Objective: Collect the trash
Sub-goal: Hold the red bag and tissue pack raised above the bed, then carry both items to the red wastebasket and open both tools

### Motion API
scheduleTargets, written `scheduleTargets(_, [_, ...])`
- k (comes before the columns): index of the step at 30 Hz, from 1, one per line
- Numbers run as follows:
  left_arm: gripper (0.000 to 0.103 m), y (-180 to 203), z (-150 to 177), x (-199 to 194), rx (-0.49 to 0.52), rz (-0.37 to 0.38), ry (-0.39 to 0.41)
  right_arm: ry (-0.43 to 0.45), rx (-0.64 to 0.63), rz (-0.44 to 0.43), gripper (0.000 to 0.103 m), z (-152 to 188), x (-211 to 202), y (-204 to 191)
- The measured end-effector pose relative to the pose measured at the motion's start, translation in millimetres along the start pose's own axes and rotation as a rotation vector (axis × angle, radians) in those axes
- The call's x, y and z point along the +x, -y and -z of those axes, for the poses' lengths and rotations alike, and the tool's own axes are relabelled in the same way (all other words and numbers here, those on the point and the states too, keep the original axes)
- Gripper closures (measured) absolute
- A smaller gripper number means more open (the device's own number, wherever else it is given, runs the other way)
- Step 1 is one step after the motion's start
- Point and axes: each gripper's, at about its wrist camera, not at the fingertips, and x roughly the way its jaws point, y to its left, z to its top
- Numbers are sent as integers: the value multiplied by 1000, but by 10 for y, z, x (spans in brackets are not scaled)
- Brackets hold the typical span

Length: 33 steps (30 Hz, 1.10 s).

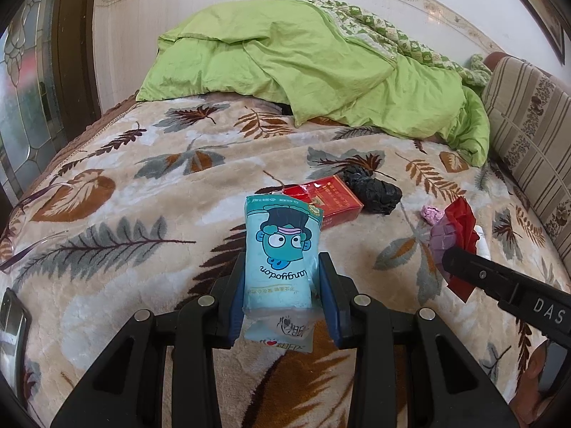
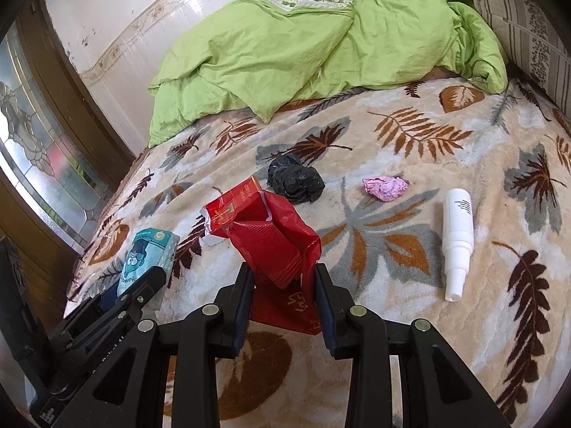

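My left gripper (image 1: 282, 278) is shut on a light-blue tissue pack (image 1: 280, 249) with a cartoon face, held above the bed; the pack also shows in the right wrist view (image 2: 148, 256). My right gripper (image 2: 283, 285) is shut on a crumpled red wrapper (image 2: 278, 246), which shows at the right of the left wrist view (image 1: 462, 221). On the leaf-patterned blanket (image 2: 410, 214) lie a red cigarette box (image 2: 228, 210), a crumpled black bag (image 2: 294, 180), a pink paper wad (image 2: 385, 187) and a white spray bottle (image 2: 456, 239).
A green duvet (image 2: 285, 53) is heaped at the far end of the bed. A striped cushion (image 2: 528, 25) stands along the right side. A dark phone (image 1: 12, 324) lies at the left bed edge. A stained-glass door (image 2: 32, 135) is at left.
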Motion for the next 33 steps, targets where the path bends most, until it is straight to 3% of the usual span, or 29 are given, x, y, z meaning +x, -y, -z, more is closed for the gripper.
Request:
scheduleTargets(7, [68, 79, 112, -167, 27, 19, 7, 14, 32, -24, 67, 108, -243, 80])
scheduleTargets(15, [68, 429, 287, -531, 80, 142, 15, 46, 170, -96, 67, 415, -897, 419])
scheduleTargets(19, [68, 774, 373, -782, 118, 243, 19, 76, 224, -99, 67, 607, -1383, 731])
scheduleTargets(29, [68, 2025, 647, -1485, 322, 531, 7, 212, 422, 64, 67, 1217, -2805, 1873])
scheduleTargets(33, [68, 2597, 740, -1692, 395, 663, -38, 265, 505, 152, 68, 1466, -3327, 2282])
